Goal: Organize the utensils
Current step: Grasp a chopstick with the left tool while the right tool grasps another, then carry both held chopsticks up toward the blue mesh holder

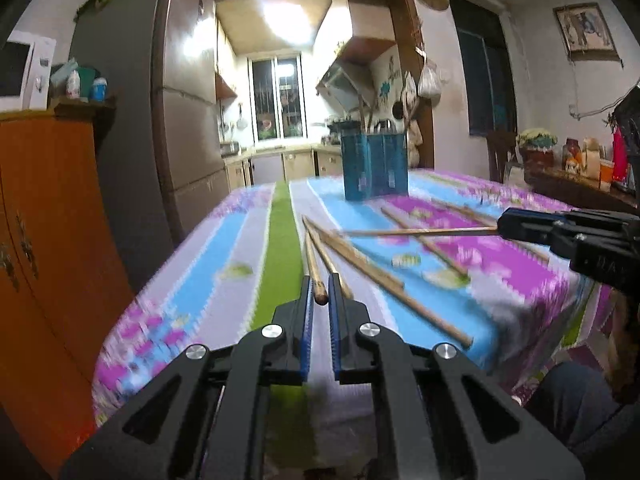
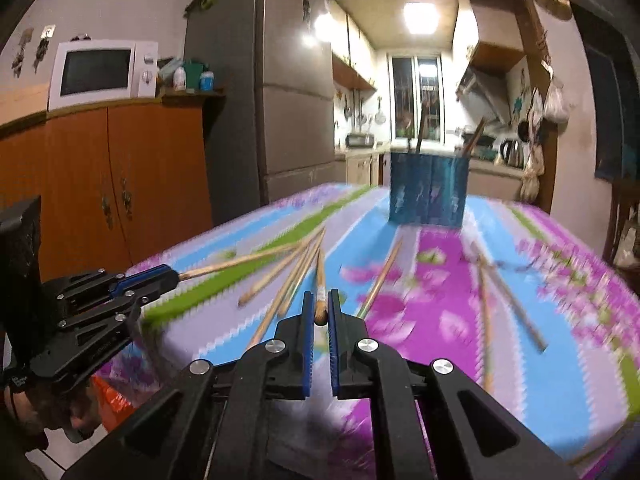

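Several wooden chopsticks (image 1: 360,264) lie scattered on the flowered tablecloth (image 1: 248,240). A blue utensil holder (image 1: 374,166) stands at the far side with a few chopsticks upright in it; it also shows in the right wrist view (image 2: 428,190). My left gripper (image 1: 320,292) is shut on a chopstick (image 1: 314,268) that points forward over the table. My right gripper (image 2: 319,308) is shut on another chopstick (image 2: 321,280). The right gripper shows at the right of the left wrist view (image 1: 560,232), holding its chopstick (image 1: 420,231) level. The left gripper (image 2: 152,276) appears at the left of the right wrist view.
An orange wooden cabinet (image 2: 120,184) with a white microwave (image 2: 102,72) stands left of the table beside a grey fridge (image 2: 280,80). A kitchen lies beyond the table. A sideboard with jars (image 1: 580,160) is on the right. More chopsticks (image 2: 504,304) lie on the table's right part.
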A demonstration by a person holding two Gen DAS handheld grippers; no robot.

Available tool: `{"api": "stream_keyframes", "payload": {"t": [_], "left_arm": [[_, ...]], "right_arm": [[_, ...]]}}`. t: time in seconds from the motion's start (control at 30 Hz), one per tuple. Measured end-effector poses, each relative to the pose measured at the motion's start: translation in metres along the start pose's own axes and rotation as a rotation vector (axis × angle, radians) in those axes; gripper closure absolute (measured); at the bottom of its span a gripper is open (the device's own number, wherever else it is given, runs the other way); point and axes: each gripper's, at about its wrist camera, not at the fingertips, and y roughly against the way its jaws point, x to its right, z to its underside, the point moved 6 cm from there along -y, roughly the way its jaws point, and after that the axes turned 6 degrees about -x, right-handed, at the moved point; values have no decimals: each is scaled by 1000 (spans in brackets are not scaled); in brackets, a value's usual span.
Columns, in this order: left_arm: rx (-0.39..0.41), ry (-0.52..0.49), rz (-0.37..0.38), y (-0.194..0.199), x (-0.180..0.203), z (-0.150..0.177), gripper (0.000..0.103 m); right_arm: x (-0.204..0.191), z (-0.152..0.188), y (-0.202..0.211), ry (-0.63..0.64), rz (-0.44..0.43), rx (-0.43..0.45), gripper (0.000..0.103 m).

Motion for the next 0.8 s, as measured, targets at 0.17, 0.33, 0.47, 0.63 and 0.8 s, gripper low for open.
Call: {"api": "stream_keyframes", "payload": {"t": [0.17, 0.33, 0.47, 0.63, 0.8], "left_arm": [[77, -7, 3, 9, -10, -41, 97], [128, -19, 12, 2, -19, -91, 97], [131, -17, 33, -17, -27, -133, 97], [110, 3, 65, -36, -32, -166, 98], [113, -9, 73, -44, -29, -188, 98]], "right_arm": [[14, -55, 21, 51, 2, 104, 95], [23, -108, 8, 88, -57, 127, 95], [35, -140, -19, 84, -91, 94, 95], [39, -164, -39, 86, -112, 76, 95], [44, -189, -45, 95, -122, 78, 95]]}}
